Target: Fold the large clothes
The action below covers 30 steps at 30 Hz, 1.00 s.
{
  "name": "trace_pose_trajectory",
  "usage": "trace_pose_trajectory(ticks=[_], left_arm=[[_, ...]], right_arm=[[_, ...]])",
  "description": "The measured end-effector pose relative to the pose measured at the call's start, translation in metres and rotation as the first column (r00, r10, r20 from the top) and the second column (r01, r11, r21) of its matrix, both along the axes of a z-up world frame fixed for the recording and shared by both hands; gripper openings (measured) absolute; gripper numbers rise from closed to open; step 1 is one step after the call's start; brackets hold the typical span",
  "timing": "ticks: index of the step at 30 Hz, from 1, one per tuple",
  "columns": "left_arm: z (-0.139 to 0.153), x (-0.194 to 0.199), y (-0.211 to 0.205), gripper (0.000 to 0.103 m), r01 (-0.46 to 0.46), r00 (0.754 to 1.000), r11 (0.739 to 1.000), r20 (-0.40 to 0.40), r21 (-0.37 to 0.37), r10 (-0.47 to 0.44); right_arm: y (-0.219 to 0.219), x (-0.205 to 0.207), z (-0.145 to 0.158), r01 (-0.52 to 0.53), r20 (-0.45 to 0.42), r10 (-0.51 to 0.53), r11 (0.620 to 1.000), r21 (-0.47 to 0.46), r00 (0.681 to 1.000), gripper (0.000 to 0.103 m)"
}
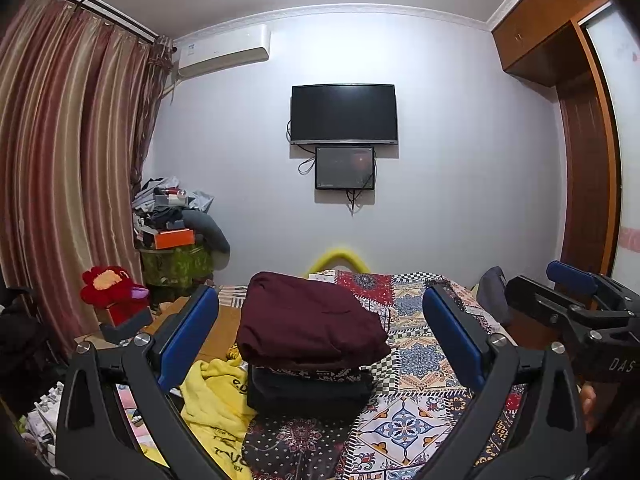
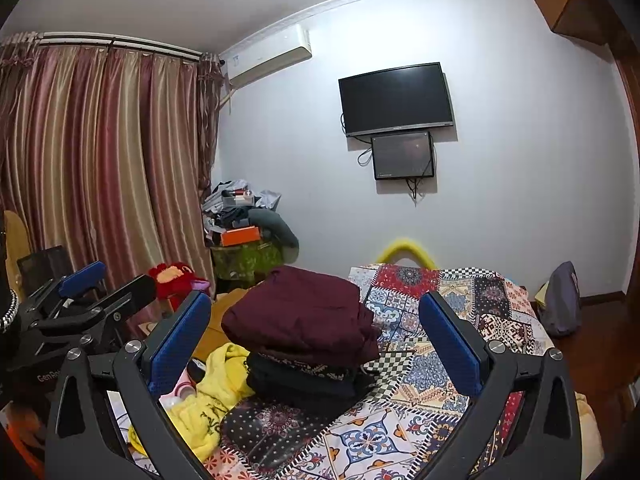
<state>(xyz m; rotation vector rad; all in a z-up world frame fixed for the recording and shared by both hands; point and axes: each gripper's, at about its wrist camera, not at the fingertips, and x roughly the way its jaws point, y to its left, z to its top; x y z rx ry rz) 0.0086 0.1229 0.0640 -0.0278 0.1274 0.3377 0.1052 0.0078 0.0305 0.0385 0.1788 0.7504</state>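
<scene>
Both wrist views sit low over the bed (image 1: 420, 344), facing the far wall with the TV (image 1: 344, 114). Left view is square-on; right view is angled slightly leftward. Shared: the stack of folded clothes (image 1: 308, 320), close ahead, curtains (image 2: 100, 152), TV.

A folded garment (image 1: 308, 316) tops a stack of folded clothes (image 1: 308, 392) on the bed (image 1: 424, 364), with a crumpled garment (image 1: 216, 408) just left of the stack, a plush toy (image 1: 110, 290) farther left, and a television (image 1: 344, 114) on the far wall.
</scene>
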Motion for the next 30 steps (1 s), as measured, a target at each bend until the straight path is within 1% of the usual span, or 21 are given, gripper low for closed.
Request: trace_pose_trajectory(ticks=[9,30], left_arm=[[0.0,0.003,0.005,0.102,0.026,1.0,1.0,-0.014,-0.012,-0.026],[-0.004,0.002,0.012,0.102,0.009,1.0,0.999,-0.017,-0.032,-0.01]], right_arm=[[-0.001,0.001,0.0,0.007,-0.004,-0.007,1.0,0.004,1.0,0.103],[0.004,0.002,-0.002,0.01,-0.01,-0.01,1.0,-0.007,1.0,0.103]])
